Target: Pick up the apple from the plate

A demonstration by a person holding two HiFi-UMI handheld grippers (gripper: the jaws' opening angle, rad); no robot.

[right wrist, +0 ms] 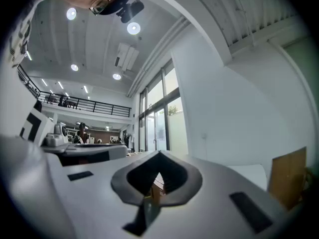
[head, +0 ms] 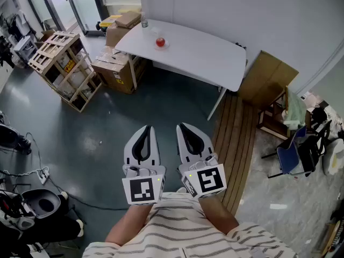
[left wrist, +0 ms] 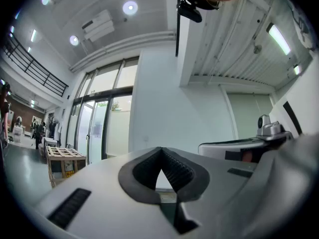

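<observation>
apple (head: 160, 42) sits on its plate (head: 164, 47) on the white table (head: 204, 58) far ahead, well apart from l gripper (head: 147, 128) & r gripper (head: 184, 127), both level, jaws pressed together, empty.

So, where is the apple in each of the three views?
Head view: apple at upper centre, on the plate on the white table.
Left gripper view: not in it; the hand-held gripper fills the lower part with its own body.
Right gripper view: not in it either.
Shared landmark: the glass doors, top left in the head view, left of centre in the left gripper view, centre in the right.
</observation>
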